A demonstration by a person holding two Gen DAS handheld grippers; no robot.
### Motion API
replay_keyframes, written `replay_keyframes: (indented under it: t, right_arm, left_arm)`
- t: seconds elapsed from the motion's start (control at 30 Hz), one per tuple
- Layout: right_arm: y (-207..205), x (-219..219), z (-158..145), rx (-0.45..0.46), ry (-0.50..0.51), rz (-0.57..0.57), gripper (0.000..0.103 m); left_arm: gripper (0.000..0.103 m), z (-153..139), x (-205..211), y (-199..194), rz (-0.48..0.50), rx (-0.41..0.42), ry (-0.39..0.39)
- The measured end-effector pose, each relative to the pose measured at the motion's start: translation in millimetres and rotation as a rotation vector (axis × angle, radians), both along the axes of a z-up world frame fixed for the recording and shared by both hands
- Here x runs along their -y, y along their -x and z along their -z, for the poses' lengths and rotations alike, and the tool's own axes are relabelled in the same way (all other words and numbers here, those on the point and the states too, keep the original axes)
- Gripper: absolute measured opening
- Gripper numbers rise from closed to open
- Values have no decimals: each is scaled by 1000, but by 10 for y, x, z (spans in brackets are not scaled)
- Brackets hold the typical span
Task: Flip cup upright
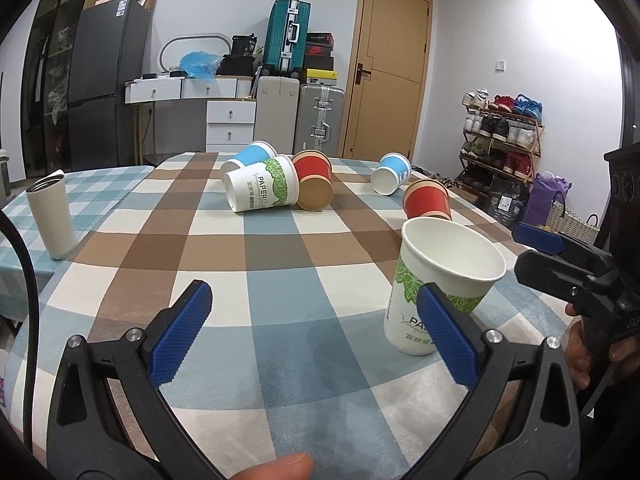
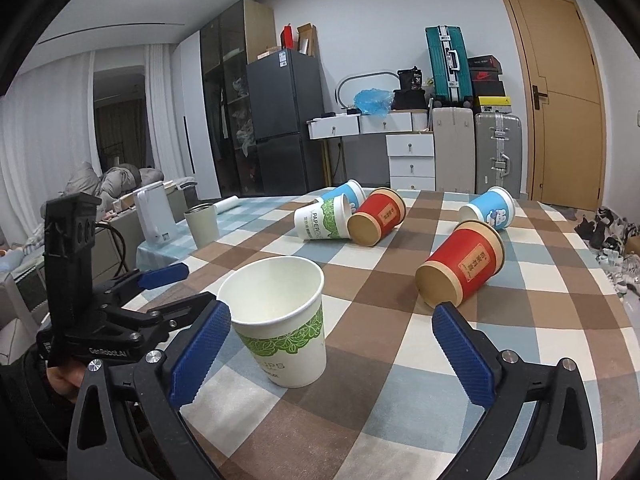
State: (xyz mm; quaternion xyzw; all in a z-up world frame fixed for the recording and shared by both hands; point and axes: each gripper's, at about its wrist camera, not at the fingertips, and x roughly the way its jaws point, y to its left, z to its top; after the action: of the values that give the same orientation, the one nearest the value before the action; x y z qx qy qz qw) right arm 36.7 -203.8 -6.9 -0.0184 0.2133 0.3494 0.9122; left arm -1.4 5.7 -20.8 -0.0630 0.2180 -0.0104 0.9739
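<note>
A white paper cup with green leaf print (image 1: pixel 440 280) (image 2: pixel 280 316) stands upright on the checked tablecloth, mouth up. My left gripper (image 1: pixel 316 332) is open and empty, its right finger just in front of the cup. My right gripper (image 2: pixel 332 356) is open and empty, the cup standing just beyond its left finger. Several cups lie on their sides farther back: a white-green one (image 1: pixel 262 188), a blue one (image 1: pixel 250 156), a red one (image 1: pixel 314 184), another blue one (image 1: pixel 391 173), another red one (image 1: pixel 426 200) (image 2: pixel 460 268).
A grey-white tumbler (image 1: pixel 50 216) stands upright at the table's left. The checked tablecloth (image 1: pixel 280 280) covers the table. Beyond the table are a fridge, drawers, suitcases, a door and a shoe rack (image 1: pixel 500 136). The right gripper (image 1: pixel 560 264) shows at the left view's right edge.
</note>
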Motion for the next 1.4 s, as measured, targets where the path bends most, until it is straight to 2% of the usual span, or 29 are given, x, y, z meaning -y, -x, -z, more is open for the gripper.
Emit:
replay_keyframes:
  t: [0.33,0.57,1.4]
  right_arm:
    - [75,-41,22,37,18,-17,103]
    - [51,5,22,23,-11,-20,103]
    - [47,-18,29,26,-5,-27,103]
  left_arm:
    - [102,8,-10,20,9,8,9]
    - [102,9,-10,26,10,12,4]
    - [102,9,80,41,16,22,-3]
